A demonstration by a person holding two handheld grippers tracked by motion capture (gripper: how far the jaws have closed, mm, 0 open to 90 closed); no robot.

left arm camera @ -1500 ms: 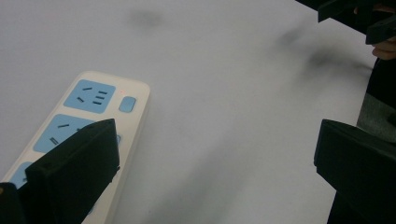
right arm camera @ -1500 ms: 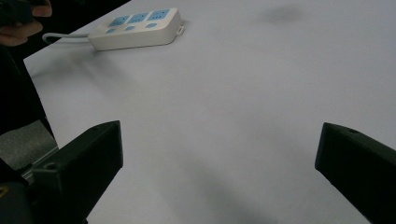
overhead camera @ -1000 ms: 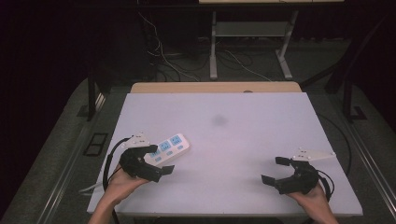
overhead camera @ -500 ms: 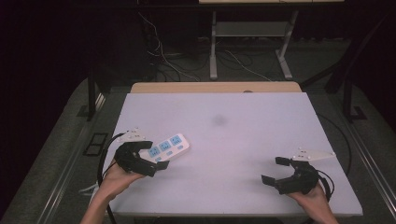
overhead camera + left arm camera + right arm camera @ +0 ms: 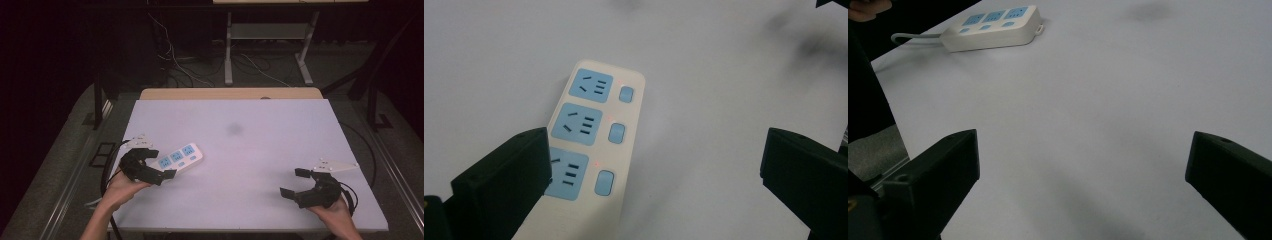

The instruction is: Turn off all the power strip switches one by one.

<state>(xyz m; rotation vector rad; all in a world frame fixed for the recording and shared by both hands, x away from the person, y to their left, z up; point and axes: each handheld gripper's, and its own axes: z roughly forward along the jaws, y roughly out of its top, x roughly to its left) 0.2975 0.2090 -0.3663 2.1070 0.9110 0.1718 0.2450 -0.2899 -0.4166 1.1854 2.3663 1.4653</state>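
High view: two hands at the near table edge, each with a black two-jaw gripper. Right gripper [image 5: 296,183] sits near the front right corner, jaws spread wide, nothing between them, grey three-cornered plate on top; its tips look close to the surface, contact unclear. Left gripper [image 5: 159,165] is at the front left, jaws also spread wide, gripping nothing. Power strip [image 5: 179,157] lies flat on the table [image 5: 260,135] just past the left gripper, angled, its near end between the jaws; touching or not, cannot tell from above.

Left gripper view: left jaw overlaps the strip's near left edge, right jaw well apart over bare table. Power strip [image 5: 596,150] is a cream plastic bar with rounded corners, three light-blue socket faces in a row, a rounded blue button beside each and tiny red dots by the buttons.

Right gripper view: both jaws blocky, matte black, far apart over plain table. Power strip [image 5: 993,26] shows far off at upper left, cream cord [image 5: 915,38] trailing off its end toward the table edge.

Table top is a smooth, matte white sheet with a faint dark smudge [image 5: 234,130] near its middle; tan wooden edge [image 5: 230,93] at the far side. No containers on it.
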